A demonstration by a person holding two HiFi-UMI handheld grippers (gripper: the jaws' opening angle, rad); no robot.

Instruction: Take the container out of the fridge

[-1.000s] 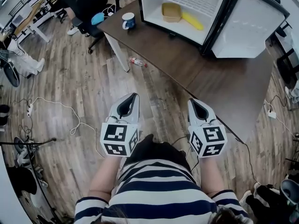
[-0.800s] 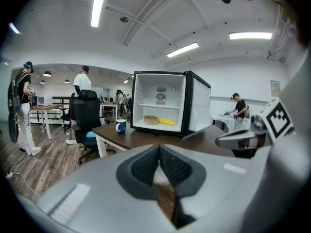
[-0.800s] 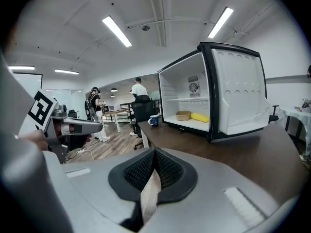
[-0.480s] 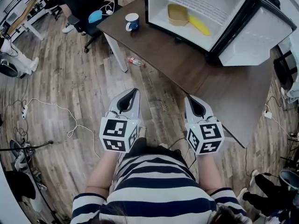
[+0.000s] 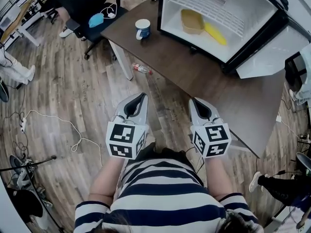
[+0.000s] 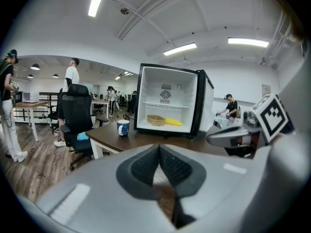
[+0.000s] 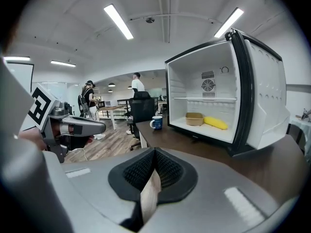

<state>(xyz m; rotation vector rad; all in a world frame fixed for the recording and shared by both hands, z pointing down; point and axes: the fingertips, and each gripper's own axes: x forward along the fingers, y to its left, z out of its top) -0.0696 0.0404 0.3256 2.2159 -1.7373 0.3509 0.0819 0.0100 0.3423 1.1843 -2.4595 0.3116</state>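
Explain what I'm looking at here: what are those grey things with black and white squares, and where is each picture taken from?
A person holds a two-jaw gripper in each hand, the left gripper and the right gripper; the patterned cubes belong to them. One picture looks down from a camera on the head; the other two look along each gripper's jaws. Both are shut, empty. On the table stand a mug and an open fridge with a tan container and a yellow item inside.

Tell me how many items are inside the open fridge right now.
2. A tan container sits on the floor of the fridge, toward the left; a yellow banana-shaped item lies right beside it. The wire shelf above looks bare; nothing seems hidden.
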